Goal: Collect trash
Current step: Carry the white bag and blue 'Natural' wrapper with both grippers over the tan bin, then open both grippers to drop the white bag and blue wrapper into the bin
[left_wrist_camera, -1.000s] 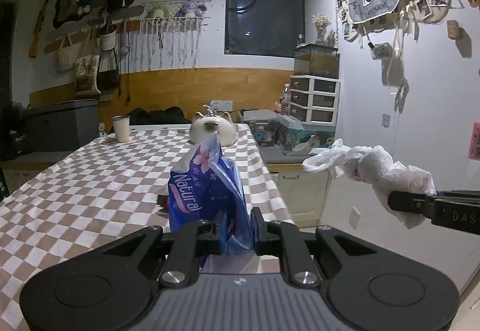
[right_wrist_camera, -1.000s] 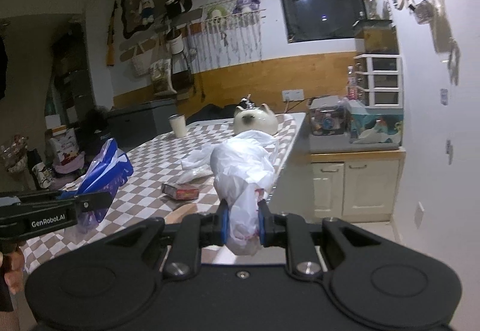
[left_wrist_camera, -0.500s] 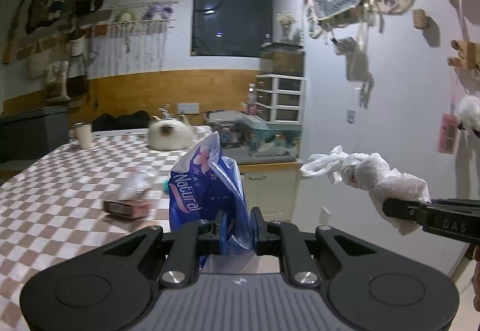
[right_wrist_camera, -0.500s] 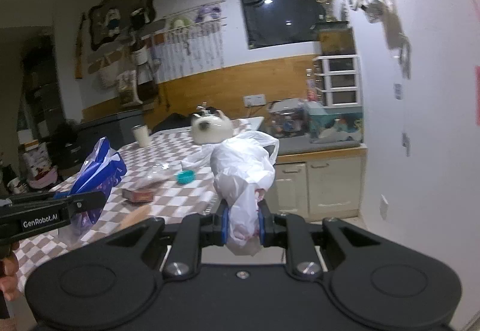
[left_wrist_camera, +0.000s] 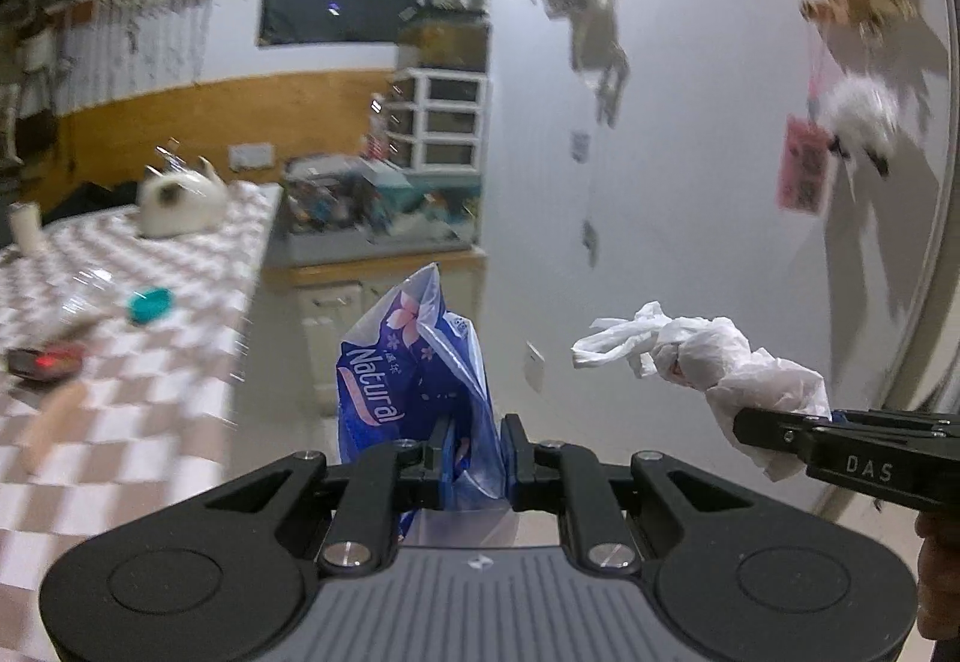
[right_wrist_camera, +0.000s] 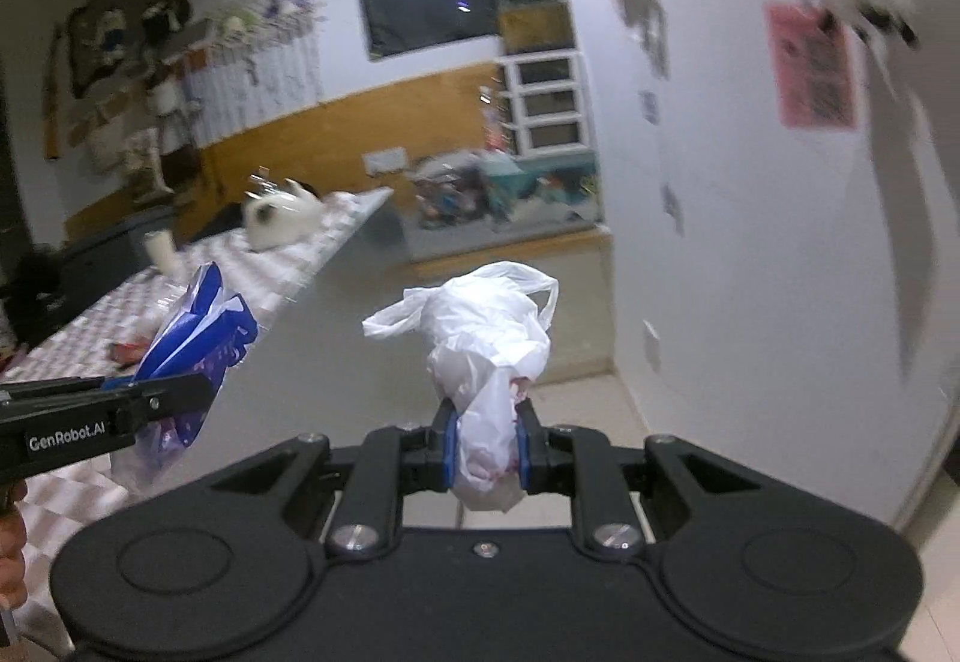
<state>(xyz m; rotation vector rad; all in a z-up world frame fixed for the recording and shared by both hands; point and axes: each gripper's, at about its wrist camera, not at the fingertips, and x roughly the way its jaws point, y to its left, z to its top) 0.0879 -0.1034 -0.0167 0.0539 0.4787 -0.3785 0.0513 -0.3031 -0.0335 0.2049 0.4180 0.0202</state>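
My left gripper (left_wrist_camera: 474, 452) is shut on a blue plastic wrapper marked "Natural" (left_wrist_camera: 408, 362) and holds it in the air past the table's right edge. The wrapper also shows in the right wrist view (right_wrist_camera: 192, 326), at the left. My right gripper (right_wrist_camera: 485, 443) is shut on a crumpled white plastic bag (right_wrist_camera: 486, 338), also held in the air. In the left wrist view that bag (left_wrist_camera: 720, 356) hangs at the right, clamped in the right gripper's fingers (left_wrist_camera: 780, 425).
A checkered table (left_wrist_camera: 150, 362) lies to the left with a teal lid (left_wrist_camera: 149, 303), a dark red packet (left_wrist_camera: 45, 361), a white cup (left_wrist_camera: 25, 225) and a cat-shaped teapot (left_wrist_camera: 177, 200). A low cabinet (left_wrist_camera: 384, 278) and white wall (left_wrist_camera: 690, 182) stand ahead.
Both grippers have swung to the right, away from the table toward the wall and cabinet, still holding the blue wrapper and the white bag. The views are motion-blurred now.
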